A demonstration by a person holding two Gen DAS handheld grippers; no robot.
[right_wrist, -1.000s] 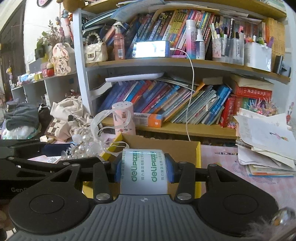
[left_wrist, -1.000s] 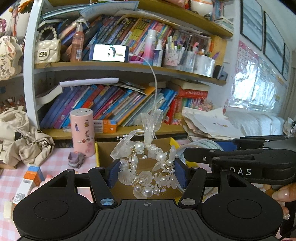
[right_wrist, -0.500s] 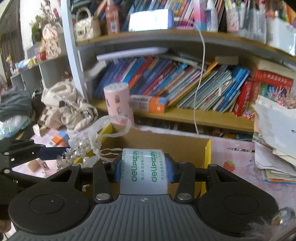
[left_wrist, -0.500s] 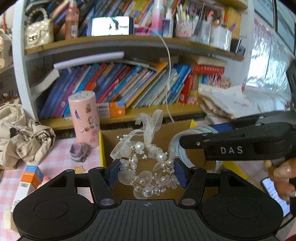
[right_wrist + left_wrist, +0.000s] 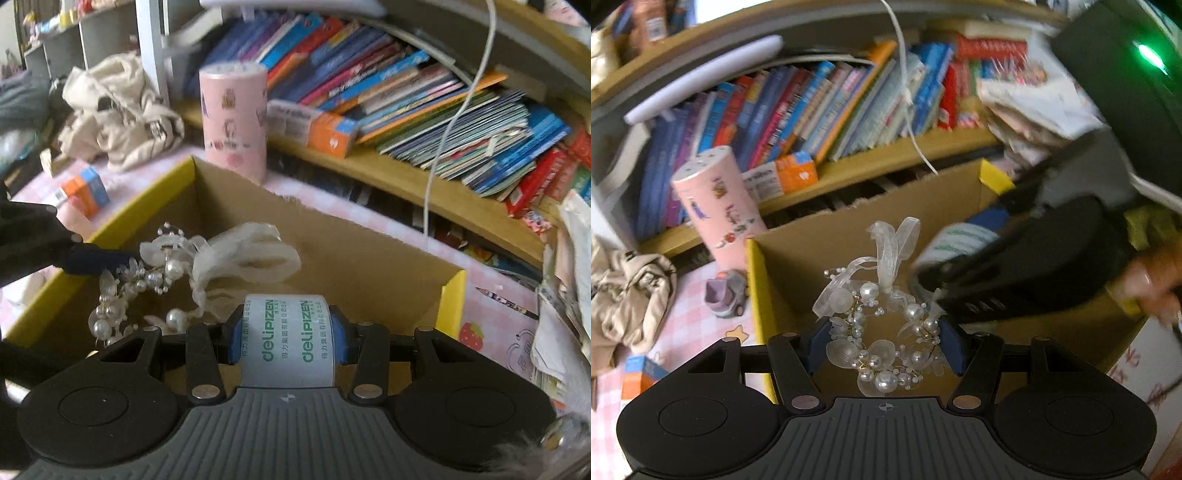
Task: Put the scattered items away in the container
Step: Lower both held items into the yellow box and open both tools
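"deli" lettering on tape roll point(image 5: 288, 338)

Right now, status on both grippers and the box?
Left gripper shut on pearl hairpiece. Right gripper shut on tape roll. Both over cardboard box. Nothing blocking.

The white paper-wrapped roll point(image 5: 289, 339) bears green lettering "deliPIZEN" printed twice, running lengthwise, each beside a line of small Chinese characters too fine to read. Book spines on the shelf are blurred, illegible.
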